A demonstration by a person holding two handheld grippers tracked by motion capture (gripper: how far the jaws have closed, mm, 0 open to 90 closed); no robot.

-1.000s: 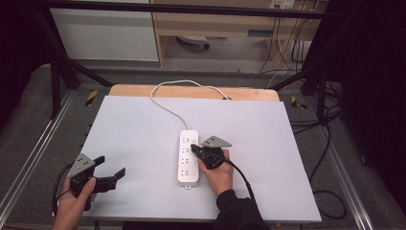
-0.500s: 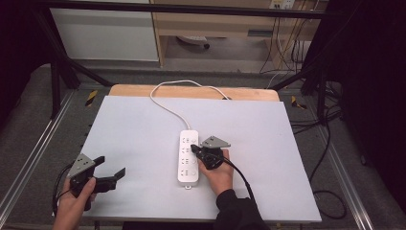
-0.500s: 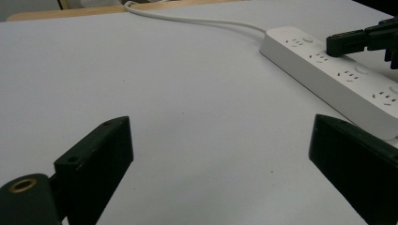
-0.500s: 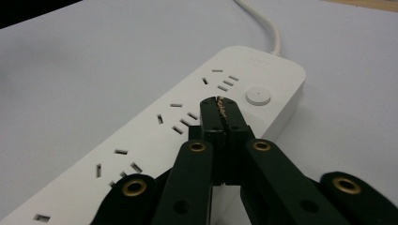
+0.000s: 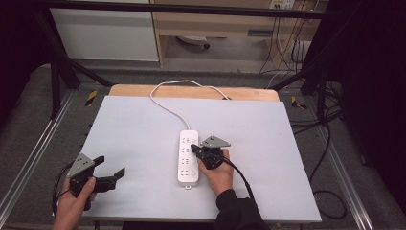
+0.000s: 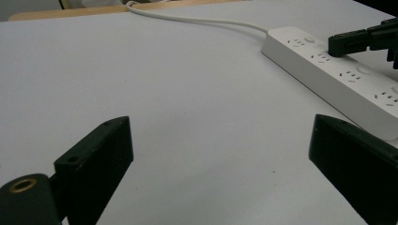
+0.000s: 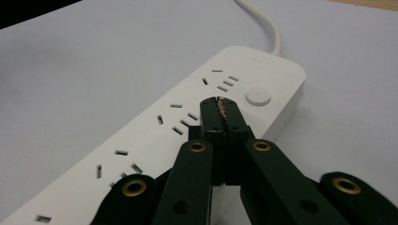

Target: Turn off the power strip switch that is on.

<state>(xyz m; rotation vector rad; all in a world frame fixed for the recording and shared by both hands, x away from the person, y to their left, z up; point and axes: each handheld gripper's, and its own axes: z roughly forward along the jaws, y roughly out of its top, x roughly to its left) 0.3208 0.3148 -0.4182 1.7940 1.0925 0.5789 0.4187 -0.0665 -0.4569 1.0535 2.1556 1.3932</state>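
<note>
Right gripper [image 5: 195,149] clenched, tip over power strip [image 5: 187,158] near round button [image 7: 258,96], 12 o'clock end. Likely step: press switch. Left gripper [image 5: 113,175] released, idle at table [image 5: 268,143] 7 o'clock corner.

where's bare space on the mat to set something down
Free: the wide stretch between the left hand-held gripper and the power strip, and the mat right of the right hand-held gripper. Crowded: the middle, where that gripper's shut tips meet the strip, and its cord behind.

left tool [image 5: 113,168] edged slightly toward the table [image 5: 143,124] centre
</note>
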